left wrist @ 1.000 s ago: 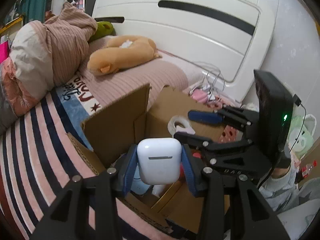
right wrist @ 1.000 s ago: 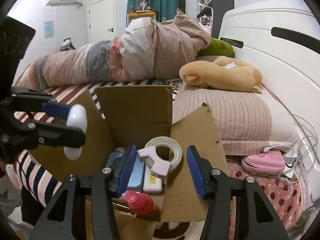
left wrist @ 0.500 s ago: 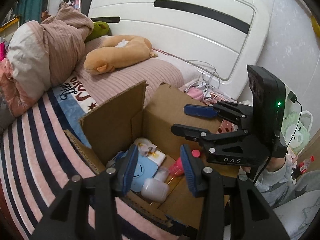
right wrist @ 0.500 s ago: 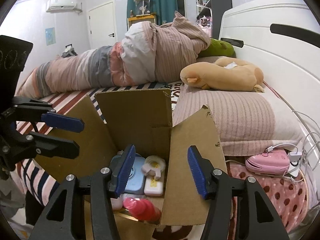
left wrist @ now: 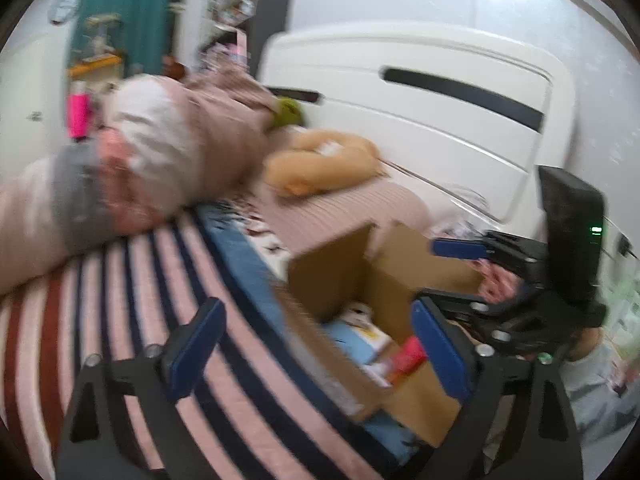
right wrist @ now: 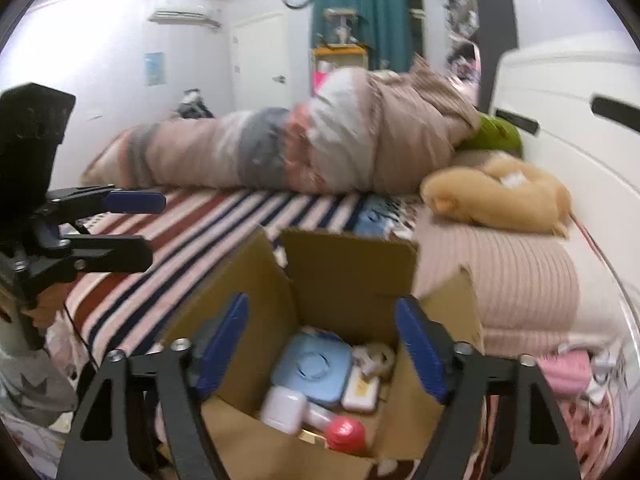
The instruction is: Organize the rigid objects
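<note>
An open cardboard box (right wrist: 348,276) stands on the bed and holds a white earbud case (right wrist: 282,404), a light blue case (right wrist: 312,368), a red-capped bottle (right wrist: 344,434) and a white tape dispenser (right wrist: 372,356). My right gripper (right wrist: 322,346) hangs above the box mouth, jaws opening, nothing between them. My left gripper (left wrist: 316,348) is wide and still opening, empty, above the striped cover just left of the box (left wrist: 332,280). Each gripper also appears in the other's view: the left gripper (right wrist: 136,228) at the left, the right gripper (left wrist: 444,276) at the right.
A rolled pink and grey duvet (right wrist: 280,152) lies across the far side of the bed. A tan plush toy (right wrist: 500,200) rests on the pink pillow by the white headboard (left wrist: 420,112). A pink gadget with cables (right wrist: 568,372) lies right of the box.
The left gripper let the earbud case fall into the box and the right let go of the tape dispenser. Both then opened wider and rose; the left view swung left.
</note>
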{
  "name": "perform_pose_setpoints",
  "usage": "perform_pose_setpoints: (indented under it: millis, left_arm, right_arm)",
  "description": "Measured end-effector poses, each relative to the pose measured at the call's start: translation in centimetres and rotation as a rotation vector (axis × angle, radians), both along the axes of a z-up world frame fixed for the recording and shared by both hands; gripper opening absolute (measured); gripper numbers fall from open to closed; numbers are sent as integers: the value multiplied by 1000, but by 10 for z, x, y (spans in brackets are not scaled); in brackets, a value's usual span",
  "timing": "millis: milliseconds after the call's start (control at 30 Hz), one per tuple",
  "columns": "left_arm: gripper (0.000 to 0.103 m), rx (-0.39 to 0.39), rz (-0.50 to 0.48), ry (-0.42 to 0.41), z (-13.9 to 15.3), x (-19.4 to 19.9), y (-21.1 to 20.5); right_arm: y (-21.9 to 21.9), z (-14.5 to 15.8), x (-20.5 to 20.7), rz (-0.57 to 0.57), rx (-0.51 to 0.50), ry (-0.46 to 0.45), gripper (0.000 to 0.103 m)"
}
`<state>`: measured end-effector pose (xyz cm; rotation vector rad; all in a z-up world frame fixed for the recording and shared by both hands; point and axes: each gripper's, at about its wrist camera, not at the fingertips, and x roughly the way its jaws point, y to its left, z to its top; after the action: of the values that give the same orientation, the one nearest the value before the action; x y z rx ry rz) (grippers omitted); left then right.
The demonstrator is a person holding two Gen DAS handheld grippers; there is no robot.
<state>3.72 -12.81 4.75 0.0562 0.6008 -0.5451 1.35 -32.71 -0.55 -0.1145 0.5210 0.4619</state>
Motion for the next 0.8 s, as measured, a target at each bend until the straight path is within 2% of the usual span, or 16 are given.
perform_pose_setpoints:
  millis: [33,100,133,233,400,800]
  left_arm:
    - [101,2,41,-21,3,-4,7]
    - [102,5,134,-51,6,-9,20]
    - [102,6,170,-56,6,-11,26]
    - [102,-7,268,-62,4,-14,44]
    - [102,0,344,-47,-8,-16,64]
    - [102,2,398,-56,-9,-24,74]
  right_arm:
    - [3,5,-3,20,6,-16,85]
    - [9,16,-11,69,33,-68,100]
    - [11,20,-14,79,43,-88,103]
    - [15,28,-19,95,65,-129,103]
    - [22,27,-23,85,78,-133,103]
    - [26,24,-17,85,87,-104,103]
